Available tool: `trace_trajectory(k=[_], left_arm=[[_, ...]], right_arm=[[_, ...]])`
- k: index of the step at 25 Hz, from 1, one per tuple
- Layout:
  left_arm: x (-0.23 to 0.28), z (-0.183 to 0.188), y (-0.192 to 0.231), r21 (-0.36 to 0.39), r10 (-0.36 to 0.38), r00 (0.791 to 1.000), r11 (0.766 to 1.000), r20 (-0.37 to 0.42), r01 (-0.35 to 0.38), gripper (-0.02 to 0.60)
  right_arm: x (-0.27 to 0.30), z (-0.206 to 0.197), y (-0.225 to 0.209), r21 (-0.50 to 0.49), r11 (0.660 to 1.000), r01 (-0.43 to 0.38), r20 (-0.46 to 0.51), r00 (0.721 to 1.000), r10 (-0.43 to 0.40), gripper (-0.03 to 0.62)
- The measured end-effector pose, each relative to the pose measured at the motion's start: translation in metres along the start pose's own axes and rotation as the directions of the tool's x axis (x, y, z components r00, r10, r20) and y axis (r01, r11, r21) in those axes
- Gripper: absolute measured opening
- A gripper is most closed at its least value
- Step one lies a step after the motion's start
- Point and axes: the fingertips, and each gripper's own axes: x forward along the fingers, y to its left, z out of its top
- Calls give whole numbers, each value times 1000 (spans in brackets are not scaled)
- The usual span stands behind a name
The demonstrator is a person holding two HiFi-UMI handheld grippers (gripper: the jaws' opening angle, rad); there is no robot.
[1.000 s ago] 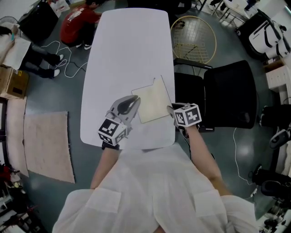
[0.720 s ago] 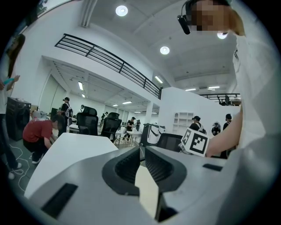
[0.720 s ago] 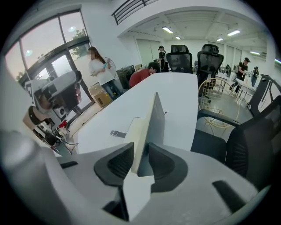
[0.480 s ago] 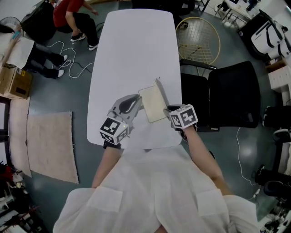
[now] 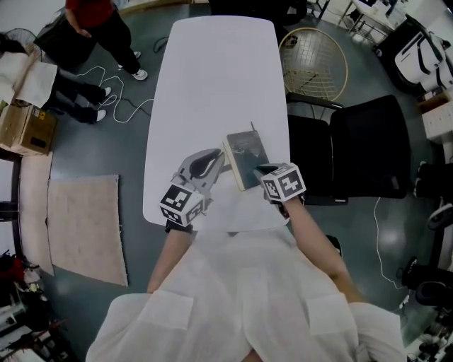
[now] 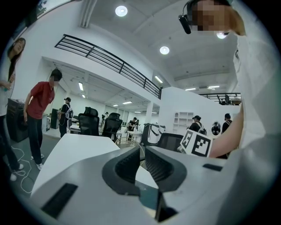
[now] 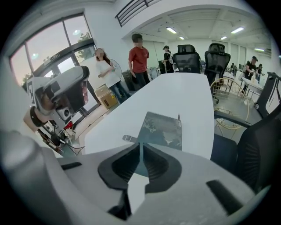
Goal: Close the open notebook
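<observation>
Two tongs are held over the near end of a long white surface (image 5: 212,71), one at each side of a notebook (image 5: 248,157). The notebook is seen lying flat on the surface between the tips of the two tongs. Its dark teal, mottled cover is turned up, and a cream page edge is shown along its near left side.

The left tongs (image 5: 218,157) are held close to level, just at the notebook's left edge. Their jaws are set a narrow gap apart and nothing is seen pressed between them, though a strip of teal is glimpsed low down beneath the gap.

The right tongs (image 5: 259,170) are tilted steeply down at the notebook's near right corner. Their jaws are closing and are seen all but together, with nothing clamped between them. In the right gripper view the notebook is found just beyond the tips, and a small tab (image 7: 128,138) is seen protruding from its left edge.

A black office chair (image 5: 361,141) is placed to the right of the right tongs, off the surface, and a round wire chair (image 5: 310,60) is set ahead of it. A rug (image 5: 81,226) is spread on the floor well to the left of the left tongs. A person in a red top (image 5: 92,14) is seen far ahead and left of them.
</observation>
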Motion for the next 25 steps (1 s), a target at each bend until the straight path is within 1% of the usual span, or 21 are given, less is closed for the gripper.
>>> trace_trajectory(k=[5, 12, 17, 20, 22, 24, 25], left_arm=[[-3, 1, 3, 0, 12, 1000, 1000, 7, -12, 34], [-4, 2, 0, 2, 16, 1000, 1000, 6, -16, 34], [-4, 4, 1, 6, 25, 1000, 1000, 3, -25, 34], [-2, 8, 5, 9, 36, 999, 999, 4, -36, 34], [-1, 15, 9, 7, 51, 999, 999, 13, -51, 34], [-1, 23, 12, 8, 64, 998, 998, 25, -64, 34], [-2, 27, 13, 10, 70, 997, 997, 31, -70, 34]], right_arm=[[-3, 2, -4, 10, 1000, 8, 18, 1000, -8, 17], [-7, 4, -4, 6, 1000, 6, 32, 999, -7, 14], [-15, 15, -4, 10, 1000, 0, 74, 997, -1, 11], [-25, 29, -7, 3, 1000, 1, 131, 991, -1, 8], [-35, 42, -11, -8, 1000, 6, 190, 982, -5, 6], [-50, 58, -12, -20, 1000, 12, 280, 960, -6, 6], [-60, 67, -11, -28, 999, 15, 337, 941, -5, 6]])
